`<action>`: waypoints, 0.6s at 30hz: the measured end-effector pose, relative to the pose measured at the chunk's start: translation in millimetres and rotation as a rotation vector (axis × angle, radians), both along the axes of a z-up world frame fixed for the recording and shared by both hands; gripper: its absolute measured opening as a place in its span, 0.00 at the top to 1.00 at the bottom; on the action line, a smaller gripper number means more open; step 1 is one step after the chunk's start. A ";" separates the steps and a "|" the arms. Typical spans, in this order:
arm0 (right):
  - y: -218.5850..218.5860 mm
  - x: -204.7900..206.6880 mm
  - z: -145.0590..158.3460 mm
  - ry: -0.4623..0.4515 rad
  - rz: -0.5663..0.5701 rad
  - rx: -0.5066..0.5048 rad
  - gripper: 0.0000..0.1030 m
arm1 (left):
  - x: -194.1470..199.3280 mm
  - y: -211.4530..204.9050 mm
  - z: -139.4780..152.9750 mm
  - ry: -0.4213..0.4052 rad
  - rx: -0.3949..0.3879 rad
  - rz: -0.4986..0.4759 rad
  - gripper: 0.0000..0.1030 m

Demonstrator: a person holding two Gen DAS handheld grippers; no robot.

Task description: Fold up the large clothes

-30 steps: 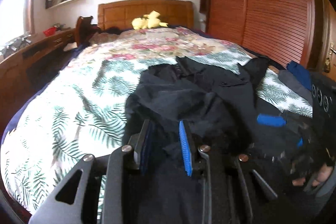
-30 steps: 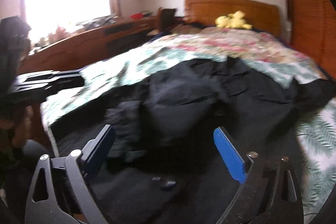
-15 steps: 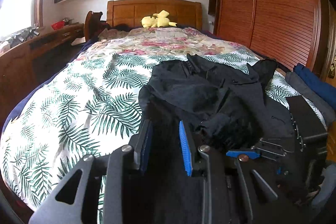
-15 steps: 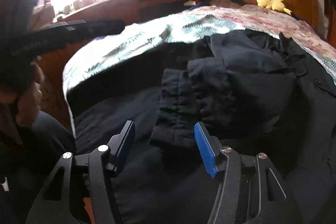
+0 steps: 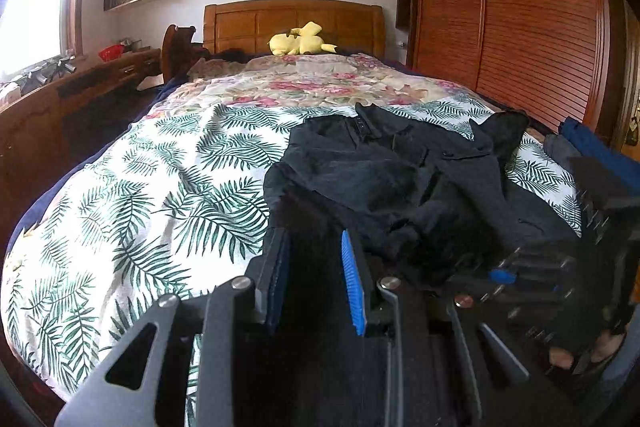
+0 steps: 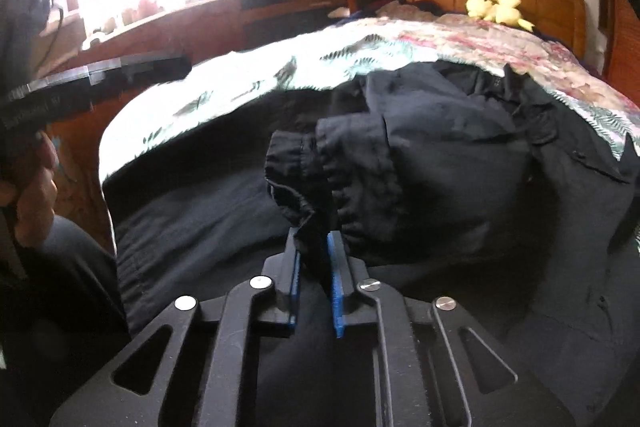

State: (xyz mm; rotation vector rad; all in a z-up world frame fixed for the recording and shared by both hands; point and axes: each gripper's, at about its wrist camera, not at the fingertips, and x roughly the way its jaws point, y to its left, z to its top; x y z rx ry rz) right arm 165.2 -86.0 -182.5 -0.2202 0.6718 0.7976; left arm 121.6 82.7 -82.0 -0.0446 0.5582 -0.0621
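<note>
A large black jacket (image 5: 400, 179) lies crumpled on the right side of the bed, on the fern-print cover (image 5: 152, 195). My left gripper (image 5: 314, 259) sits over the jacket's near hem with dark cloth between its narrowly parted blue pads; whether it grips is unclear. My right gripper (image 6: 314, 259) is shut on the jacket's elastic sleeve cuff (image 6: 304, 183), which rises between its pads. The jacket body (image 6: 460, 155) spreads beyond it. The right gripper also shows at the lower right of the left wrist view (image 5: 504, 275).
A yellow plush toy (image 5: 300, 43) lies by the wooden headboard (image 5: 292, 23). A wooden slatted wardrobe (image 5: 520, 27) stands on the right, a long wooden desk (image 5: 60, 99) on the left. Folded blue and grey clothes (image 5: 592, 147) lie at the bed's right edge.
My right gripper moved in onto the sleeve cuff and closed from wide open to shut on it. My left gripper stayed at the hem while its view swung toward the headboard.
</note>
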 end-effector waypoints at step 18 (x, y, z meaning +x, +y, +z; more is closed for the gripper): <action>-123.6 -38.0 68.9 -0.121 -0.310 0.210 0.94 | -3.3 -12.7 5.8 -0.038 -0.001 -0.033 0.76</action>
